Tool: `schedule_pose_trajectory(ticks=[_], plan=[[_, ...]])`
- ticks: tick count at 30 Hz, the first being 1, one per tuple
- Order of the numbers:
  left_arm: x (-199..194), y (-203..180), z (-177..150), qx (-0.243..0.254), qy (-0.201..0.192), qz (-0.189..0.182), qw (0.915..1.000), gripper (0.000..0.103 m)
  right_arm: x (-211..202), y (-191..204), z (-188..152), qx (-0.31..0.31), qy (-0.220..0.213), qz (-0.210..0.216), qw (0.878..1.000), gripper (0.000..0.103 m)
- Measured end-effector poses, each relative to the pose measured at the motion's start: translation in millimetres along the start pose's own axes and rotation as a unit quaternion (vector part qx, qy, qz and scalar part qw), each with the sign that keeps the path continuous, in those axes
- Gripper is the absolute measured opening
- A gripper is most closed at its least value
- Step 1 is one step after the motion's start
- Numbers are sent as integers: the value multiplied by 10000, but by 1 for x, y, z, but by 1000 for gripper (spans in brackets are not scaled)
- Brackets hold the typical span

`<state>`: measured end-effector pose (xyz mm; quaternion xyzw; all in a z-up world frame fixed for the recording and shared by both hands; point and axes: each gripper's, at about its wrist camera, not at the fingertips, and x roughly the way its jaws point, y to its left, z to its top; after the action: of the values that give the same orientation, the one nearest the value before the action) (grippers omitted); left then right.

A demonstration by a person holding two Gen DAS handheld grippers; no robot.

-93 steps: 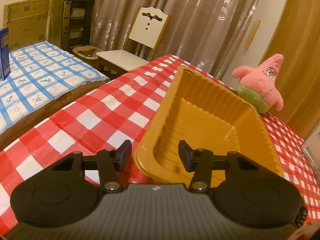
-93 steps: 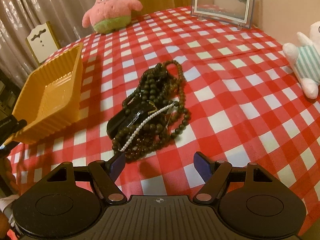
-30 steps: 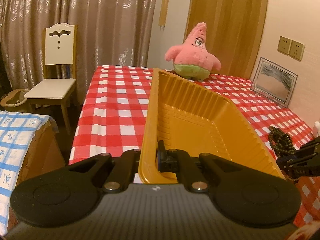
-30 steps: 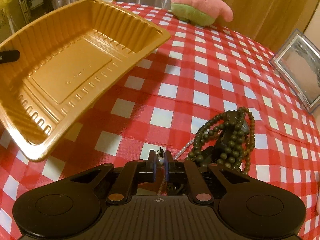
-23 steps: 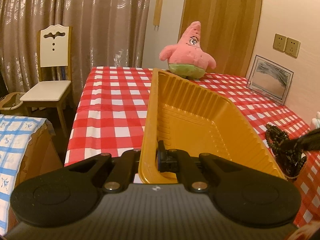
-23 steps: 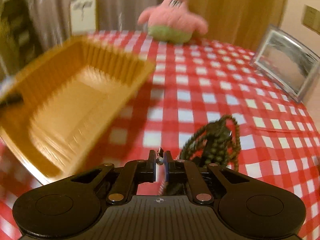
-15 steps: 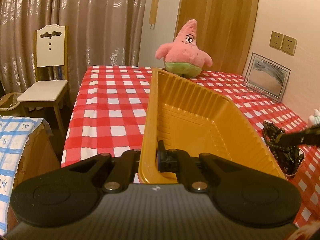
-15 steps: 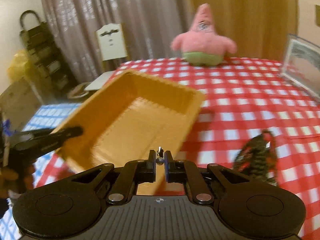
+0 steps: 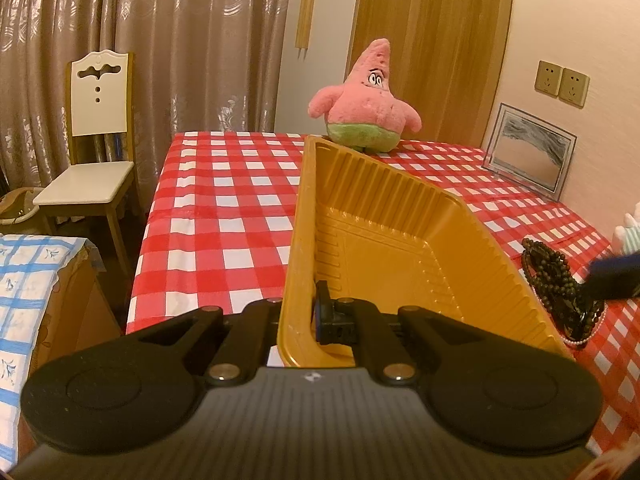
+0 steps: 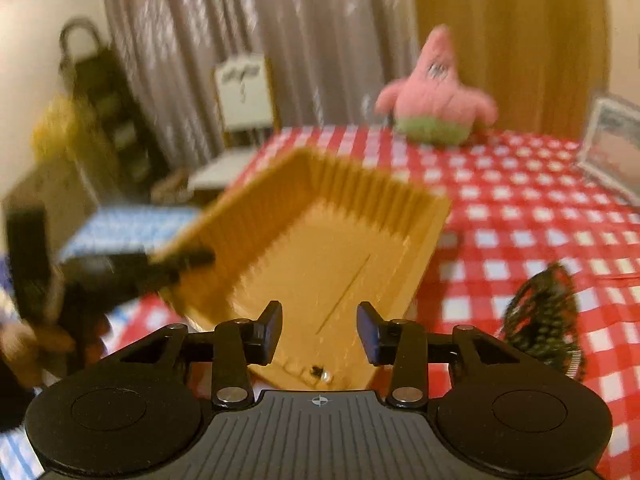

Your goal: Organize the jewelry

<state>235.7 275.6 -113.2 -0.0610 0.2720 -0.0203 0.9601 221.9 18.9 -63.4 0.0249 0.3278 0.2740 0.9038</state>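
— Red-and-white checked cloth covers the table, with curtains and a chair behind it. What are the left fingers doing?

— The left gripper is clamped on the near wall of the yellow tray: one finger outside the wall, the other finger inside, pressed together with only the plastic between them. The tray's near end looks raised off the cloth.

— And the right one?

— The right gripper hangs over the tray with its jaws apart; they have just been opening. Nothing sits between the pads. Just below them a small piece, dark with a pale bead, lies on the tray floor near its closest edge. That view is blurred, so I would only call it an earring or a charm, perhaps.

— Where is the other jewelry?

— A heap of dark bead necklaces with a pearl strand at its near edge lies on the cloth, just beside the tray's right wall. In the right view the same heap lies to the right of the tray.

— Anything further out?

— A pink star-shaped plush toy stands at the far edge of the table, and a picture frame leans on the wall to the right.
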Motion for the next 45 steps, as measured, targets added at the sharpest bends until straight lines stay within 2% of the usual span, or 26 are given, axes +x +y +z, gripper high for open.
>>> schedule_pose_trajectory(ticks=[3, 8, 11, 16, 24, 30, 33, 34, 35, 36, 45], plan=[[-1, 2, -1, -59, 21, -10, 10000, 3, -28, -13, -3, 228, -94, -318, 9992, 42], [-6, 1, -4, -109, 24, 18, 9999, 3, -53, -50, -32, 786, 383, -1170, 9893, 42], [-7, 0, -5, -131, 41, 34, 9999, 3, -63, -73, -46, 1103, 499, -1471, 9817, 42], [-9, -3, -6, -119, 28, 74, 9999, 3, -60, -102, -56, 781, 578, -1821, 9785, 41], [-8, -7, -4, -69, 34, 140, 9999, 3, -28, -136, -65, 0, 626, -1595, 9852, 40], [-9, -10, -4, -3, 20, 188, 9998, 3, -2, -142, -64, -714, 731, -1467, 9839, 32], [-9, -11, -3, 4, 18, 204, 9998, 3, 5, -143, -64, -937, 743, -1411, 9827, 21], [-9, -11, -3, 8, 18, 210, 9998, 3, 6, -142, -64, -1010, 765, -1396, 9821, 13], [-10, -12, -3, 12, 16, 215, 9998, 4, 7, -142, -64, -1077, 785, -1383, 9814, 9], [-10, -12, -3, 16, 16, 221, 9998, 3, 7, -141, -65, -1145, 771, -1404, 9804, 9], [-11, -13, -2, 44, -10, 213, 9998, 3, -28, -141, -61, -721, 765, -1419, 9843, 7]])
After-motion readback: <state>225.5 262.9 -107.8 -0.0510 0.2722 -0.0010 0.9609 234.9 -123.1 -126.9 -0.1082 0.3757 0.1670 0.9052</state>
